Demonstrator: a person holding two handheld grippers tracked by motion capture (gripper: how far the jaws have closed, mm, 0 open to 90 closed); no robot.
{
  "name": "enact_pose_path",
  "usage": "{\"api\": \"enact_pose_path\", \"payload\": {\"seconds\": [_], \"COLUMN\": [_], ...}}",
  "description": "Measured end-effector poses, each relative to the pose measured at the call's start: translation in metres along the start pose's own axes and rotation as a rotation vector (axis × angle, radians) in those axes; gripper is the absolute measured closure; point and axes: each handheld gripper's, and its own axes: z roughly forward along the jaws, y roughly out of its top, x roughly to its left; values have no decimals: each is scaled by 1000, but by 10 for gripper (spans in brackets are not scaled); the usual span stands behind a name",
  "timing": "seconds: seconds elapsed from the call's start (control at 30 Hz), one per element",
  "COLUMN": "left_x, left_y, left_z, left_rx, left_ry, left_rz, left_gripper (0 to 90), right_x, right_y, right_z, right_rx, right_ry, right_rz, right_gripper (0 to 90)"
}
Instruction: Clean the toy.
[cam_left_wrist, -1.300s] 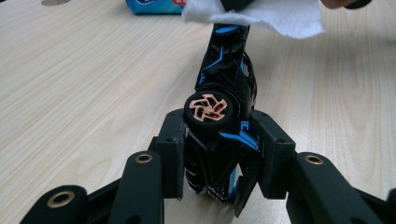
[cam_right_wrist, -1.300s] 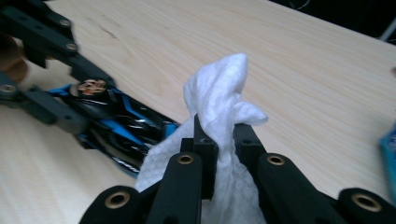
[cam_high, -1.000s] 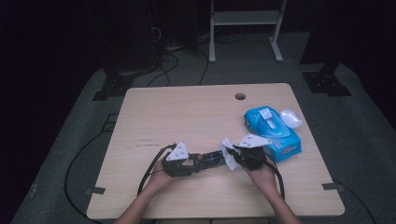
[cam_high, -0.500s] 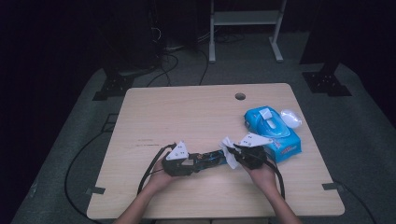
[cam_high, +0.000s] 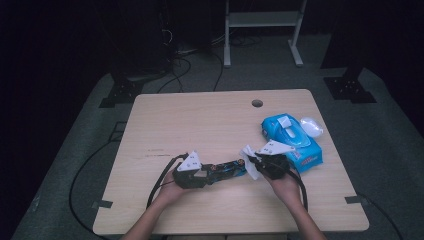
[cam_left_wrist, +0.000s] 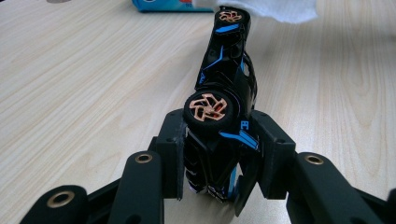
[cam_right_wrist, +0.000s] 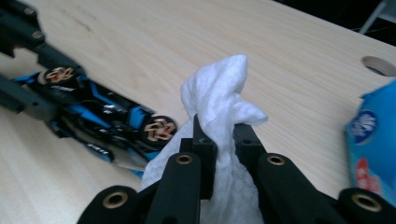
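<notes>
A black toy car (cam_left_wrist: 224, 84) with blue stripes and copper-coloured wheels is held on its side in the left tongs (cam_left_wrist: 219, 154), whose two black jaws are clamped on its rear end, one on either flank; its nose points away toward the right tongs. In the high view the car (cam_high: 227, 168) sits low over the near middle of the wooden surface (cam_high: 200, 120), spanning the gap between the two hands. At its front end is a white wipe (cam_right_wrist: 219, 102), bunched up and pinched tight between the jaws of the right tongs (cam_right_wrist: 222, 140), with a crumpled peak standing above the jaw tips and the rest hanging down past them. The wipe lies right against the car's front wheel, and from these angles it seems to touch it. Just behind the right hand (cam_high: 285, 182), toward the right edge of the surface, lies a blue pack of wipes (cam_high: 292, 140) with its lid flap open, and a small white oval piece (cam_high: 311, 126) rests beside it. A round cable hole (cam_high: 257, 103) is cut into the far side of the surface.
</notes>
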Motion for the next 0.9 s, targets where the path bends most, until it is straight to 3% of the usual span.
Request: {"api": "enact_pose_path", "payload": {"seconds": [0.13, 0.2, 0.3, 0.4, 0.5, 0.6, 0.73, 0.83, 0.9], "left_x": [0, 1, 1, 0, 1, 2, 4, 5, 6], "left_y": [0, 0, 0, 0, 0, 0, 0, -1, -1], "left_z": [0, 0, 0, 1, 1, 1, 2, 1, 1], "left_rx": [-1, -1, -2, -2, 2, -3, -11, -8, -6], "left_ry": [-1, -3, -3, 1, 1, 7, 6, 6, 10], "left_rz": [-1, -3, -4, 1, 0, 0, -12, -21, -40], "left_gripper": [598, 598, 599, 599, 600, 600, 600, 598, 567], "right_x": [9, 11, 12, 12, 4, -6, 0, 8, 7], "right_y": [6, 8, 7, 5, 4, -1, 1, 4, 3], "right_z": [3, 4, 7, 9, 5, 3, 4, 10, 11], "right_rx": [2, 1, 8, -2, 5, 15, -20, -11, -17], "right_ry": [72, 124, 141, 115, 41, 15, 64, 91, 102], "right_rz": [-11, 8, 22, 0, 5, 41, 43, 15, 22], "right_gripper": [739, 709, 705, 804, 815, 818, 817, 818, 822]}}
